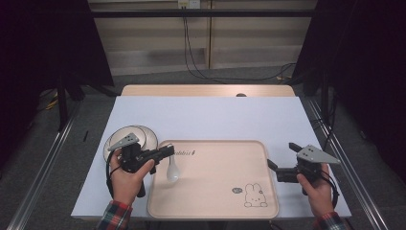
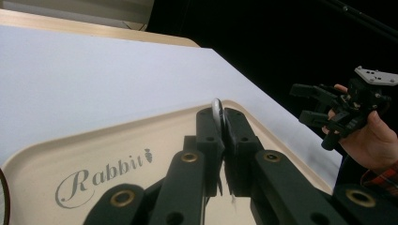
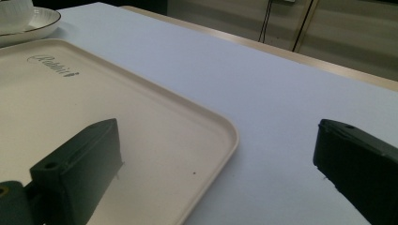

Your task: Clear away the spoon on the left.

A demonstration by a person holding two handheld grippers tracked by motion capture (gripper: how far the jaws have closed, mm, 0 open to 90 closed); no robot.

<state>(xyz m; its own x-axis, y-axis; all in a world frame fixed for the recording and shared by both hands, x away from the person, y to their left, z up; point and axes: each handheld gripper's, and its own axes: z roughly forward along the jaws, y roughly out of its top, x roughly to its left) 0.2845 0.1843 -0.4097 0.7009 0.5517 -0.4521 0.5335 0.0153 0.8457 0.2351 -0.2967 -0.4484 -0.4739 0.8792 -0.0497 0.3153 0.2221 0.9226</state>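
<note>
The left claw [image 1: 165,151] is clenched on a white spoon's [image 1: 172,171] handle, the bowl hanging just below it over the tray [image 1: 215,191]; likely light, stiff, glossy and slippery, so a mid-handle grip suits; the right claw [image 1: 282,160] stands released beside the tray.

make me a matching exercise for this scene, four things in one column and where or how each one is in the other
1 spoon
2 plate
3 right gripper
4 rabbit drawing

a open, at the tray's right edge
b left of the tray, on the table
c clamped in the left gripper
d near right corner of the tray

Pairs: 1-c, 2-b, 3-a, 4-d
</note>
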